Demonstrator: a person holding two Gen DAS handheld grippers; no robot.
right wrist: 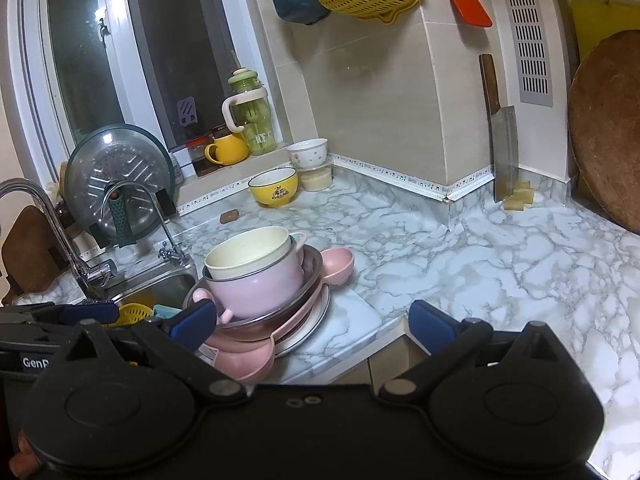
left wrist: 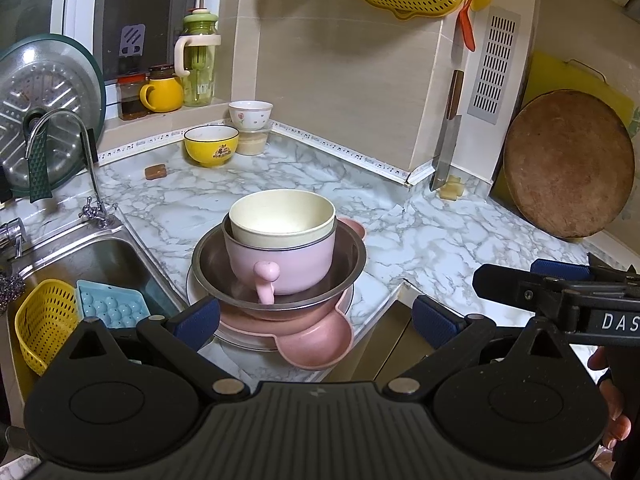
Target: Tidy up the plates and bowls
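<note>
A stack of dishes stands on the marble counter beside the sink. A cream bowl [left wrist: 282,216] sits in a pink handled bowl [left wrist: 280,268], inside a steel bowl [left wrist: 344,264], on a pink sectioned plate [left wrist: 316,340] and a white plate [left wrist: 192,284]. The same stack shows in the right wrist view, cream bowl [right wrist: 248,254] on top. My left gripper [left wrist: 316,316] is open and empty, just in front of the stack. My right gripper [right wrist: 312,322] is open and empty, to the right of the stack. A yellow bowl [left wrist: 211,146] and a white flowered bowl [left wrist: 251,114] stand at the back.
The sink [left wrist: 100,264] holds a yellow basket [left wrist: 44,324] and a blue tray [left wrist: 108,304], with a tap [left wrist: 88,168] behind. A pot lid [left wrist: 44,108] leans at left. A cleaver [left wrist: 446,152] and a round wooden board [left wrist: 568,164] lean on the right wall.
</note>
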